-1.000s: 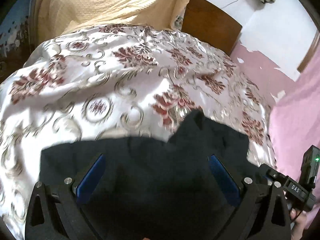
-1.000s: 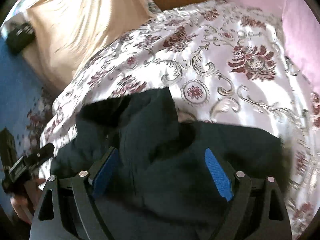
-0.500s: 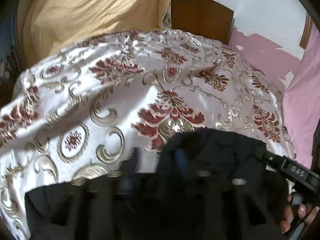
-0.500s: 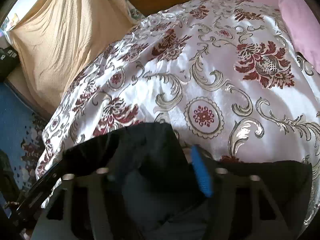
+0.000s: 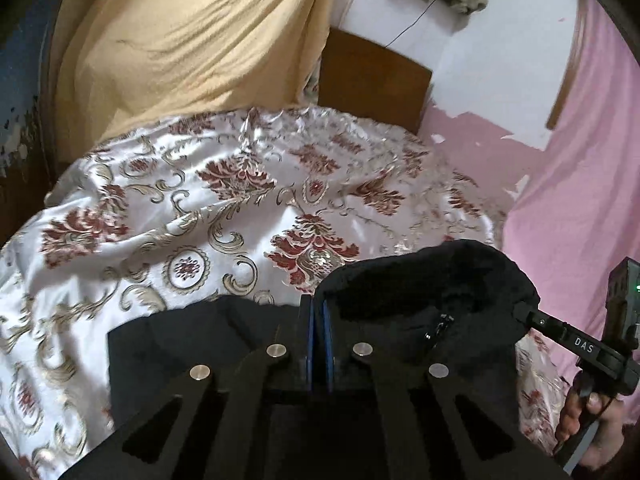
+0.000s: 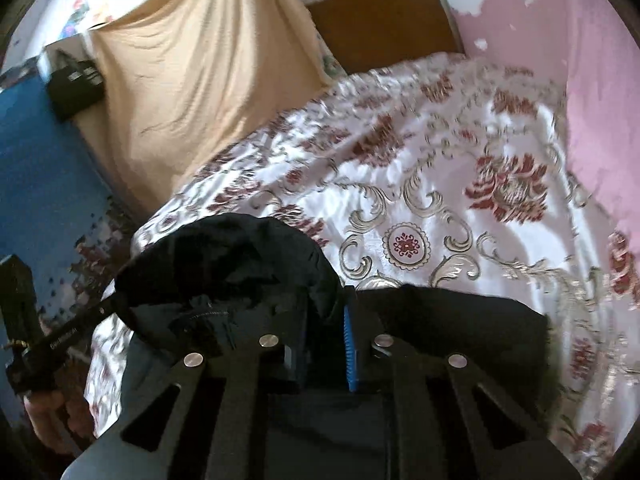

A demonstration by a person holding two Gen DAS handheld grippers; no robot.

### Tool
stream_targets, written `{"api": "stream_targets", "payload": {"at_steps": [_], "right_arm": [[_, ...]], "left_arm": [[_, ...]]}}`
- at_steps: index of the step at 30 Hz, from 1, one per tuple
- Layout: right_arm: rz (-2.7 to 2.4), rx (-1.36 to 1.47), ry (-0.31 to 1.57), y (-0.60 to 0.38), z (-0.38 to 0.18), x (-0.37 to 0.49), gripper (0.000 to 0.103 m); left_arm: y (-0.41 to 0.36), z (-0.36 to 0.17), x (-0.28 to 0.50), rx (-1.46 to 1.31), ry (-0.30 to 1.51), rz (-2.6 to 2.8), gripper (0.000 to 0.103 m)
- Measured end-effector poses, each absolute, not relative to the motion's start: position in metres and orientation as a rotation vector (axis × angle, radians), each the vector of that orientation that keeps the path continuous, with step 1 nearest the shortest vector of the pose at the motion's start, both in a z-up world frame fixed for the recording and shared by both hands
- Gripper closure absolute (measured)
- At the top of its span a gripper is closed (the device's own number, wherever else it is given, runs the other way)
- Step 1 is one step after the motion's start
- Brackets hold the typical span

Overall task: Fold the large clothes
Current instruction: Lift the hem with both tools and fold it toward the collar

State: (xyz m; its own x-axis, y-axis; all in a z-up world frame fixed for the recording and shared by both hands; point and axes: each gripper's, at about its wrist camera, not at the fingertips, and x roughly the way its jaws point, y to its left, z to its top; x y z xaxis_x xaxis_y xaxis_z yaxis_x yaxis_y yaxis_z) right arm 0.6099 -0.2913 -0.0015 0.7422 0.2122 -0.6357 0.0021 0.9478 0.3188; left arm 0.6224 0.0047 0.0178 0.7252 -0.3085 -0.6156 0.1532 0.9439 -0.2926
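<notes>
Left wrist view first: the left gripper [image 5: 319, 320] has its blue pads [image 5: 310, 340] pressed together, clamped on the near edge of the black jacket [image 5: 432, 292]; the jacket lies on the floral bedspread [image 5: 200, 200], its hood end bunched up to the right of the jaws, a small zip pull [image 5: 438, 326] glinting in the folds; off to the right comes the other handset, a hand [image 5: 588, 420] wrapped round its grip; behind the bed, a yellow sheet [image 5: 180, 40] hangs and a brown headboard [image 5: 372, 76] stands against the wall.

Over to the right wrist view: the right gripper [image 6: 326, 340] is closing, jaws nearly together with dark cloth wedged between them, so it looks pinched on the same jacket [image 6: 240, 264]; the hood mounds up to the left of the jaws, the flatter body runs off right across the bedspread [image 6: 440, 200]; the headboard [image 6: 384, 20] sits at the top.

How will it handle? Soft and floppy, likely padded, so fairly bulky and heavier than a shirt; the satin-looking cover beneath could let it slide; best taken at the hem or shoulder seams, both corners at once, not by the hood.

The count: one jacket, one bedspread, two grippers, one yellow sheet, one headboard.
</notes>
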Motion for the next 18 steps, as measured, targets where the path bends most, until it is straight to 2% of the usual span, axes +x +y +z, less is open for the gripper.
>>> {"api": "stream_targets", "payload": {"at_steps": [10, 18], "right_arm": [[0.179, 0.041, 0.569, -0.263, 0.041, 0.478, 0.092], [0.174, -0.165, 0.503, -0.244, 0.03, 0.408, 0.093]], "left_arm": [[0.02, 0.039, 0.498, -0.169, 0.602, -0.3, 0.099], [0.024, 0.018, 0.432, -0.14, 0.555, -0.317, 0.099]]}}
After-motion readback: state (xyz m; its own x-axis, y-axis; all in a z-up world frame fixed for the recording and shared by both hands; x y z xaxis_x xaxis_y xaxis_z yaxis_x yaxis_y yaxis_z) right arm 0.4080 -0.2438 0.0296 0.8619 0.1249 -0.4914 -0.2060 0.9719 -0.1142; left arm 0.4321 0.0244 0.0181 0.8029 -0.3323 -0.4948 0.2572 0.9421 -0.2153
